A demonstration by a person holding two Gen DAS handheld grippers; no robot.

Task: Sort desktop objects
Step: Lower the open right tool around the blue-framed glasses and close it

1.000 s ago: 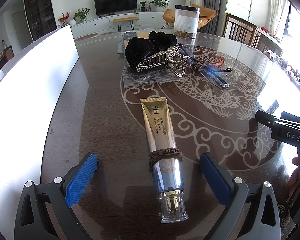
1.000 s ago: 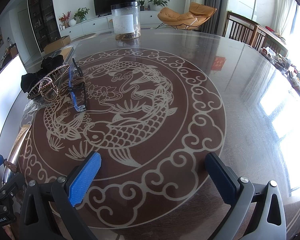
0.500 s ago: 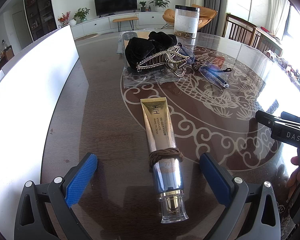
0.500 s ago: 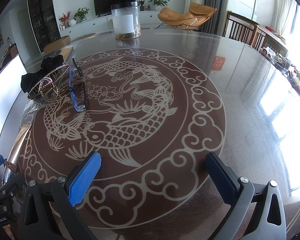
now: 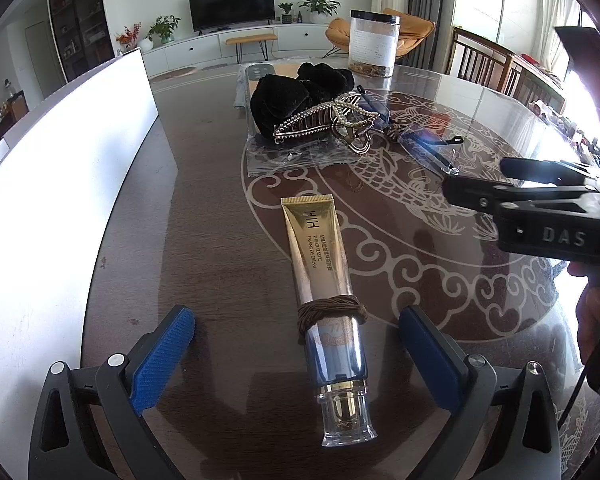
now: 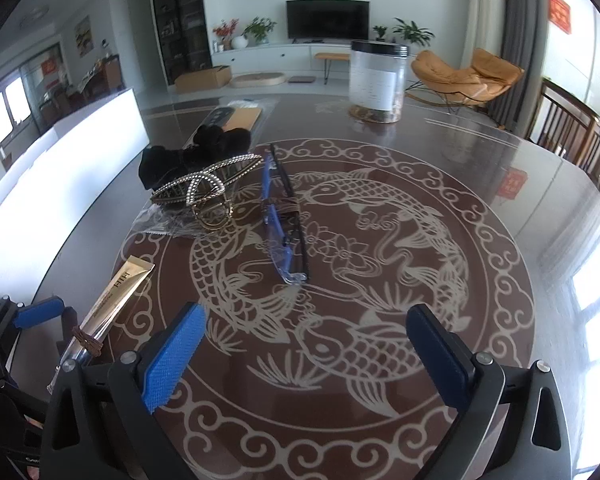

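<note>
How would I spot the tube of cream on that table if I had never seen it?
Find the round fish pattern inlaid in the dark table. At its edge nearest the white board lies a long gold tube with a clear cap. Unlike the hair clip and glasses farther back, it has a brown hair tie wound around it.

- table (image 6: 500, 184): glossy, glass-smooth top
- cream tube (image 5: 320, 256): shiny gold foil, clear plastic cap
- hair claw (image 5: 320, 122): metal, beaded
- scrunchie (image 5: 284, 96): black velvety cloth
- gripper pads (image 5: 162, 356): ribbed blue rubber

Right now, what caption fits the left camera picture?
Open left gripper straddles a gold cream tube on the table.
</note>
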